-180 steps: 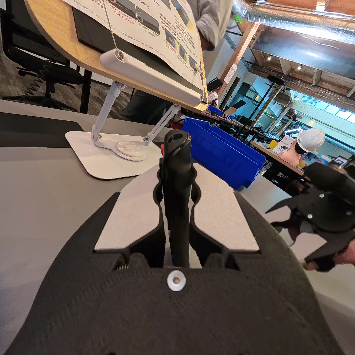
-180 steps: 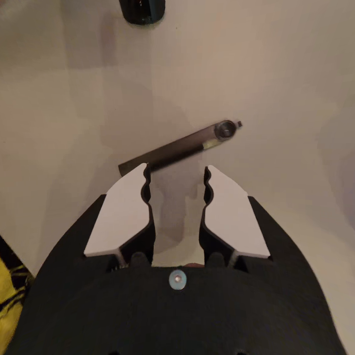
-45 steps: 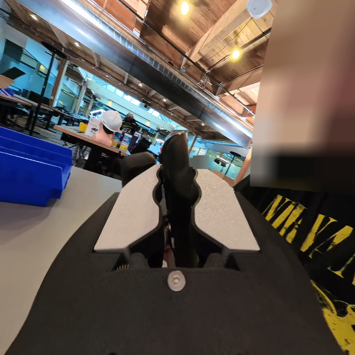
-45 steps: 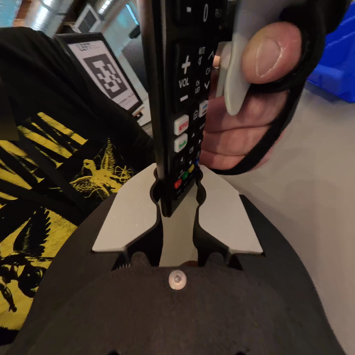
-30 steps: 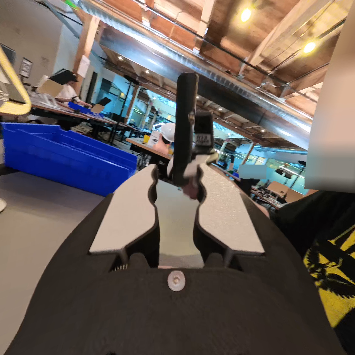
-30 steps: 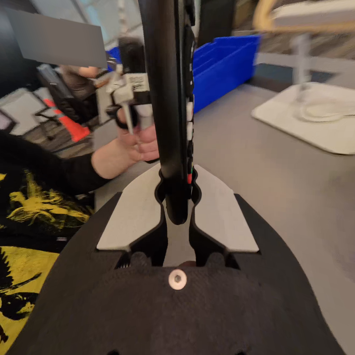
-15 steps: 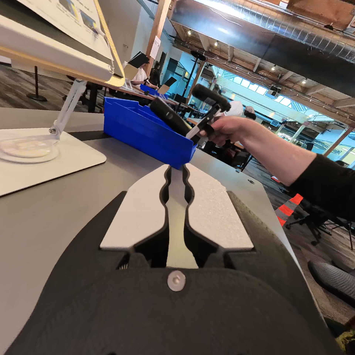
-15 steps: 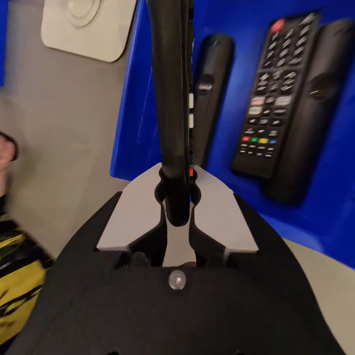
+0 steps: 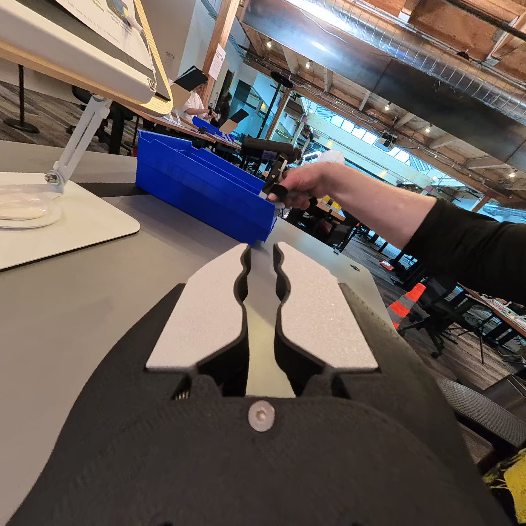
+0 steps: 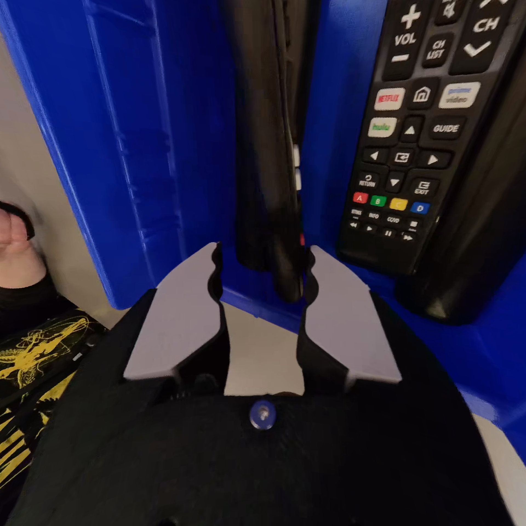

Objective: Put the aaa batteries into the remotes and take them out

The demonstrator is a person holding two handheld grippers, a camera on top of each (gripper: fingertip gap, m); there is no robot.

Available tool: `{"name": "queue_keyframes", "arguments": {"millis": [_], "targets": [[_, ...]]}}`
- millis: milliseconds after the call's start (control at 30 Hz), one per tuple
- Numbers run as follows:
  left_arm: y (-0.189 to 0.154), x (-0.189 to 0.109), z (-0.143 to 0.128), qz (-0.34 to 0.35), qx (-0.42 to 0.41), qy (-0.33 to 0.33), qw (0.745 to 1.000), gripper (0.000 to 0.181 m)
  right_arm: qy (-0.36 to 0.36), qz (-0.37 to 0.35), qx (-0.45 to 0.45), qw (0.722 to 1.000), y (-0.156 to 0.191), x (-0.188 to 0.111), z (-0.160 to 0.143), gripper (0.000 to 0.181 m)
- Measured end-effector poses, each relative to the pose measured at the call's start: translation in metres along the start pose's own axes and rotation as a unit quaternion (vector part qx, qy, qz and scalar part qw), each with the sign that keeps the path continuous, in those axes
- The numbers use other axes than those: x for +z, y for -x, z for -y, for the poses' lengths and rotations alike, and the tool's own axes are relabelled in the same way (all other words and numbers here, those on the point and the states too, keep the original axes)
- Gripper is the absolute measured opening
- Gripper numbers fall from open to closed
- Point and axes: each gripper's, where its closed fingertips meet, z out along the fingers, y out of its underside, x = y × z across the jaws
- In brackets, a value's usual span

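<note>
With right gripper (image 10: 263, 250) jaws spread, black remote (image 10: 267, 142) at 12 o'clock in blue bin (image 10: 128, 142): lift straight out; left gripper (image 9: 260, 250) near-closed, empty.

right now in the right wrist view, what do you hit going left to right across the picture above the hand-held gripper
grey table → blue bin wall → black remote on its edge → black remote lying buttons up → dark remote at the right edge
</note>
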Motion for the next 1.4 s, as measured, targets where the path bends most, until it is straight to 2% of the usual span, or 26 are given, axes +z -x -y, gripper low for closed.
{"name": "queue_keyframes", "arguments": {"millis": [33, 133, 333, 400, 500, 567, 700, 733, 933, 1000, 1067, 1133, 1167, 1200, 1233, 1333, 1400], "targets": [[-0.001, 0.0, 0.0, -0.002, 0.0, 0.001, 1.0, 0.015, 0.008, -0.014, -0.002, 1.0, -0.003, -0.001, -0.002, 0.06], [0.0, -0.001, 0.002, -0.001, -0.001, -0.002, 1.0, 0.017, 0.007, -0.057, -0.022, 0.998, -0.007, -0.008, -0.003, 0.054], [0.004, -0.001, 0.0, 0.003, -0.007, -0.001, 1.0, 0.02, -0.065, -0.077, -0.12, 0.988, 0.015, -0.019, 0.024, 0.04], [0.004, -0.001, 0.0, 0.004, -0.007, 0.0, 1.0, 0.021, -0.056, -0.104, -0.144, 0.982, 0.014, -0.013, 0.026, 0.039], [0.005, 0.0, -0.002, 0.005, -0.005, 0.003, 1.0, 0.021, -0.046, -0.175, -0.153, 0.971, -0.004, 0.0, 0.032, 0.052], [0.006, 0.0, -0.002, 0.007, -0.005, 0.004, 1.0, 0.022, -0.054, -0.208, -0.159, 0.964, -0.011, 0.005, 0.038, 0.047], [0.008, -0.001, -0.002, 0.008, -0.007, 0.004, 1.0, 0.022, -0.071, -0.209, -0.145, 0.964, -0.013, 0.004, 0.045, 0.042], [0.008, -0.001, -0.003, 0.008, -0.008, 0.004, 1.0, 0.023, -0.075, -0.215, -0.144, 0.963, -0.017, 0.003, 0.046, 0.022], [0.008, -0.001, -0.002, 0.007, -0.007, 0.003, 1.0, 0.023, -0.108, -0.124, -0.135, 0.977, -0.009, -0.003, 0.047, 0.01], [0.009, 0.0, -0.004, 0.006, -0.01, 0.005, 1.0, 0.024, -0.114, -0.129, -0.124, 0.977, -0.012, -0.007, 0.048, 0.0], [0.009, 0.001, -0.005, 0.005, -0.011, 0.007, 1.0, 0.024, -0.081, -0.177, -0.117, 0.974, -0.033, -0.007, 0.041, 0.0], [0.009, 0.001, -0.006, 0.005, -0.008, 0.008, 1.0, 0.024, -0.085, -0.165, -0.124, 0.975, -0.029, -0.006, 0.04, 0.0], [0.009, 0.001, -0.005, 0.006, -0.007, 0.008, 1.0, 0.024, -0.105, -0.159, -0.133, 0.973, -0.022, -0.009, 0.044, 0.005], [0.009, 0.001, -0.006, 0.006, -0.008, 0.008, 1.0, 0.024, -0.12, -0.157, -0.14, 0.97, -0.015, -0.011, 0.048, 0.03], [0.01, 0.002, -0.006, 0.005, -0.011, 0.008, 1.0, 0.024, -0.119, -0.166, -0.151, 0.967, -0.01, -0.009, 0.049, 0.041], [0.011, 0.003, -0.008, 0.005, -0.014, 0.011, 1.0, 0.024, -0.099, -0.189, -0.152, 0.965, -0.011, 0.005, 0.051, 0.052], [0.011, 0.003, -0.009, 0.007, -0.011, 0.014, 1.0, 0.025, -0.117, -0.18, -0.128, 0.968, -0.013, 0.006, 0.058, 0.048]]}}
